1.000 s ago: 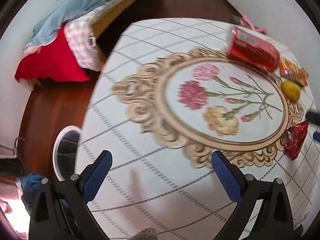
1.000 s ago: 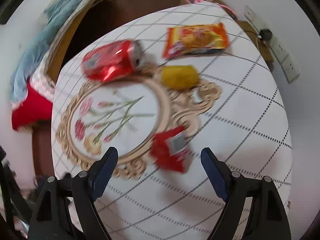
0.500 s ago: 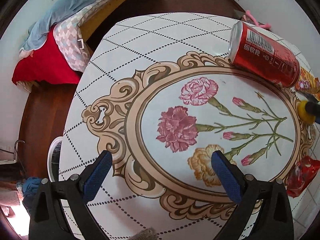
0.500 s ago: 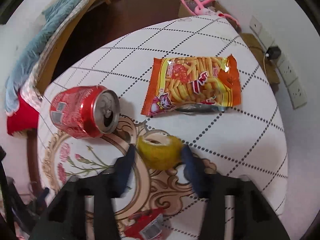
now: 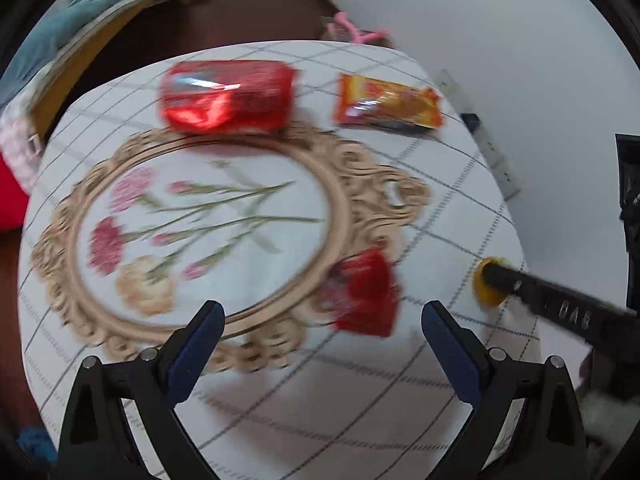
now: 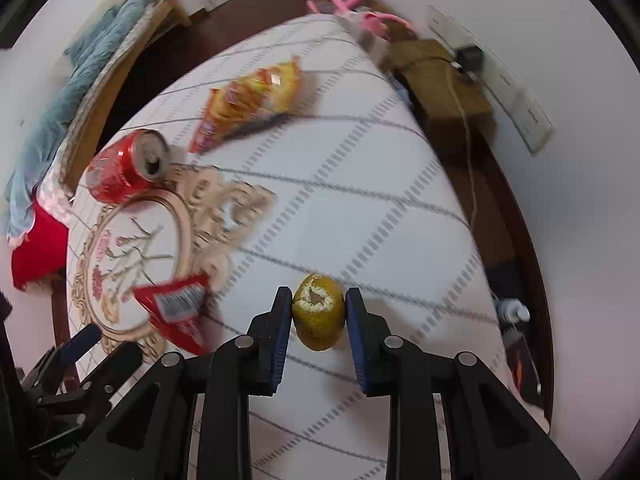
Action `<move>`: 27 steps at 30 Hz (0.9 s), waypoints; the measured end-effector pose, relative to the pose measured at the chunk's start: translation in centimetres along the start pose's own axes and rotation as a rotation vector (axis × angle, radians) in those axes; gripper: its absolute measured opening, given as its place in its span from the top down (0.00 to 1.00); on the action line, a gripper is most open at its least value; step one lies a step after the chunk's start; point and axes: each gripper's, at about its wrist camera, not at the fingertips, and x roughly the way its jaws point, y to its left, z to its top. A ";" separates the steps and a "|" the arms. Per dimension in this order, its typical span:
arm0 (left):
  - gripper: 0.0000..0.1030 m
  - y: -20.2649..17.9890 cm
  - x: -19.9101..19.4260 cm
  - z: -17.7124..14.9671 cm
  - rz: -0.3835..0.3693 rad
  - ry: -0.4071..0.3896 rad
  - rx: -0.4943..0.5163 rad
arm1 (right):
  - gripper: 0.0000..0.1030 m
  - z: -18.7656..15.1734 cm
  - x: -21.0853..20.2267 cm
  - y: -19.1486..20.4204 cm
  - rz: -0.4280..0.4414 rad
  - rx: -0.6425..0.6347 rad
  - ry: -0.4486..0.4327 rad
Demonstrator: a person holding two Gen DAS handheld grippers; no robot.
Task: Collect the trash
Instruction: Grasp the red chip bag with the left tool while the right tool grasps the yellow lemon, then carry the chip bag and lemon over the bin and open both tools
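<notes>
My right gripper [image 6: 317, 314] is shut on a yellow fruit peel [image 6: 319, 317] and holds it above the table's right side; the peel also shows in the left wrist view [image 5: 489, 285]. My left gripper [image 5: 322, 338] is open and empty over the table's near part. A red wrapper [image 5: 365, 293] lies just ahead of it, also seen in the right wrist view [image 6: 176, 308]. A red can [image 5: 226, 96] lies on its side at the back [image 6: 126, 166]. An orange snack bag [image 5: 388, 106] lies to the can's right [image 6: 250, 100].
The round table has a checked cloth [image 5: 320, 384] with a flower medallion [image 5: 200, 220]. A bed with blue and red bedding [image 6: 48, 128] stands at the left. A brown box [image 6: 444, 80], a cable and wall sockets [image 6: 516, 108] are at the right.
My right gripper has closed on the yellow peel and lifted it back toward the table's right side. My left gripper has swung right, bringing the red wrapper ahead of it.
</notes>
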 end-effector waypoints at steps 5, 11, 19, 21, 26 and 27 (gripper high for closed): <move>0.39 -2.1 1.4 1.2 0.016 -0.002 0.028 | 0.72 -1.2 0.0 -1.0 -0.001 0.024 -0.002; 0.80 -2.2 1.3 1.7 0.049 -0.037 0.048 | 0.72 -1.5 -0.1 -0.9 -0.002 0.024 -0.003; 0.90 -0.7 -1.5 1.0 0.085 -0.088 0.049 | 0.73 -1.8 -0.8 0.1 0.022 0.008 -0.010; 0.91 -0.1 -2.7 0.9 0.094 -0.108 0.039 | 0.73 -2.0 -1.3 0.5 0.031 -0.003 -0.016; 0.92 1.5 -6.3 0.3 0.124 -0.169 0.016 | 0.73 -2.6 -3.3 2.5 0.066 -0.041 -0.042; 0.92 1.9 -7.2 0.2 0.128 -0.181 0.010 | 0.73 -2.7 -3.8 3.0 0.073 -0.050 -0.048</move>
